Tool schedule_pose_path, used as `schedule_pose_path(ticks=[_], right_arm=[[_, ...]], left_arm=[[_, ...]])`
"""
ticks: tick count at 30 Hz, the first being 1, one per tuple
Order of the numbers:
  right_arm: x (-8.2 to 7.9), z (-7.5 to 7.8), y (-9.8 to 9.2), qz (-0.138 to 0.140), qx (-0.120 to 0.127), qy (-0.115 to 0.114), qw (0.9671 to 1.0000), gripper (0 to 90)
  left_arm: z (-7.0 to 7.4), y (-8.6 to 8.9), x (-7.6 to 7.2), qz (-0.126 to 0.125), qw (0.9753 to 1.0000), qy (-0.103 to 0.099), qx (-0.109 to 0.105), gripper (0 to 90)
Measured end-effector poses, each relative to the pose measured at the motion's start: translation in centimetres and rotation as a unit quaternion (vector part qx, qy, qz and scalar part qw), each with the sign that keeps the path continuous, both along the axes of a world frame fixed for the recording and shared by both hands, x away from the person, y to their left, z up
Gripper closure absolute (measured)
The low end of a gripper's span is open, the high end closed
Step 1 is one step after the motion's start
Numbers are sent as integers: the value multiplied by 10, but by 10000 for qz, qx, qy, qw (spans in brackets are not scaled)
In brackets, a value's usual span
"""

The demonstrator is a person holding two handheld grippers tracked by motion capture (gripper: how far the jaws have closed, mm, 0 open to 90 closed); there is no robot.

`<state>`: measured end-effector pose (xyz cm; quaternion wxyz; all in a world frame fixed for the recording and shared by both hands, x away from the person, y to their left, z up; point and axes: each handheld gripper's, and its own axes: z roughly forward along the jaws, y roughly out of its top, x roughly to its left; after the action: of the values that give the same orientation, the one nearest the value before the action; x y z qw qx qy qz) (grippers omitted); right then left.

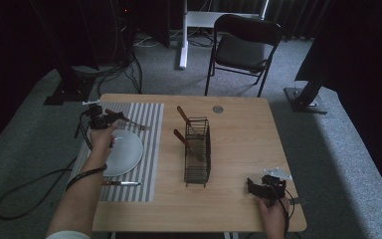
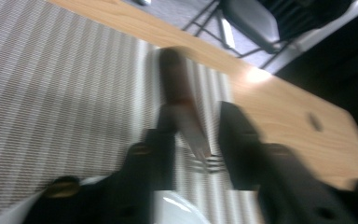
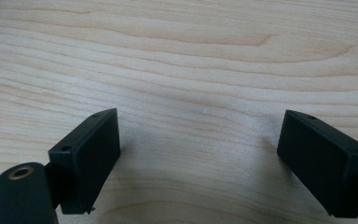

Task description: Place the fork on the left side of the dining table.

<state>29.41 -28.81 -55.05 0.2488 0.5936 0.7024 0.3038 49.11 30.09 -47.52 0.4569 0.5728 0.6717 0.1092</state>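
A fork [image 2: 193, 135] with a dark wooden handle lies on a striped placemat [image 2: 51, 93] at the far left of the table [image 1: 248, 144], just beyond a round grey plate [image 1: 124, 152]. The left gripper [image 2: 196, 144] sits over the fork with its jaws apart, one on each side of the metal neck; whether they touch it is blurred. The fork looks light and stiff — the metal likely slippery, the wooden handle probably the surer place to grip. A knife [image 1: 122, 183] lies on the near side of the plate. At mid-table stands a black wire basket [image 1: 198, 152] holding more wooden-handled utensils. The right gripper [image 3: 198, 154] rests at the table's near right corner — jaws wide apart over bare wood.
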Motion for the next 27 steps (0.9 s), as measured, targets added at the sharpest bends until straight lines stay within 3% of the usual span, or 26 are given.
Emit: schedule_pose_path(ticks=[2, 5, 13, 17, 19, 21, 24, 27], right_arm=[[0, 0, 0, 0, 0, 0, 10000, 127], [0, 0, 0, 0, 0, 0, 10000, 127], [0, 0, 0, 1, -1, -1, 10000, 127], [0, 0, 0, 0, 0, 0, 10000, 127], [0, 0, 0, 0, 0, 0, 10000, 127], [0, 0, 0, 0, 0, 0, 10000, 127], [0, 0, 0, 1, -2, -1, 10000, 127], [0, 0, 0, 1, 0, -1, 10000, 127]], left_arm=[[-3, -1, 1, 87, 9997, 4, 212, 572], [-8, -1, 4, 127, 9991, 234, 315, 512], [-17, 7, 7, 203, 9990, 400, 83, 404], [-20, 10, 8, 225, 9984, 428, 282, 393], [-24, 13, 10, 292, 9985, 420, 170, 312], [-27, 16, 11, 402, 9980, 482, 82, 307], [-31, 19, 13, 513, 9967, 561, 299, 306], [-33, 21, 15, 512, 9966, 561, 307, 306]])
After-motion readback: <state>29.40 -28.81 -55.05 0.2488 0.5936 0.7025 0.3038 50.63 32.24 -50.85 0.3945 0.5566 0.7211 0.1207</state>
